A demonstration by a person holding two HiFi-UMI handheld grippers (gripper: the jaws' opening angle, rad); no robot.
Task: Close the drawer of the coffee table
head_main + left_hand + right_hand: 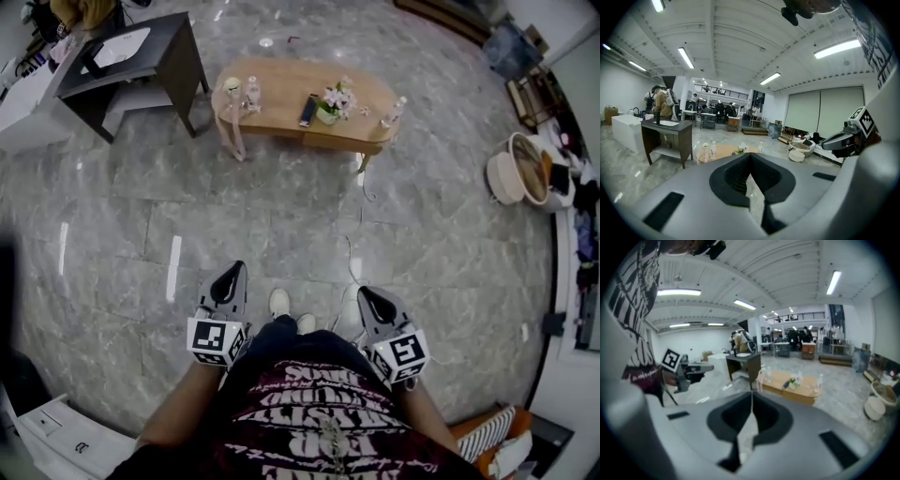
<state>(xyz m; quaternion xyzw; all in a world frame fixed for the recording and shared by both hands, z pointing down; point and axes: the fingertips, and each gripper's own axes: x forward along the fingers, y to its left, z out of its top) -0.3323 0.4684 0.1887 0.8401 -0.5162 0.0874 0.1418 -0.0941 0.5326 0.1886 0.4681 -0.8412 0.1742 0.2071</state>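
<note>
Grey marbled floor (281, 216) fills the head view, with glossy streaks of lamp light on it. White block lettering runs across the person's dark shirt (319, 412), too distorted to read. Each marker cube (217, 339) shows only black-and-white squares and no words.

The left gripper (236, 272) and the right gripper (366, 294) are held low in front of the person and point toward the coffee table (281, 89). In each gripper view the dark pads meet at the tips and nothing sits between them.

The wooden oval table stands well away across the open floor. On it are a remote (308, 110), a small flower pot (333, 103) and clear bottles (251, 94). Its drawer cannot be made out from here.

A wide stretch of bare floor lies between the person's white shoes (279, 302) and the table, crossed only by a thin cable (356, 248). A dark desk (178, 42) stands to the table's left, just apart from it. A pale round tub (511, 178) sits near the right wall.
</note>
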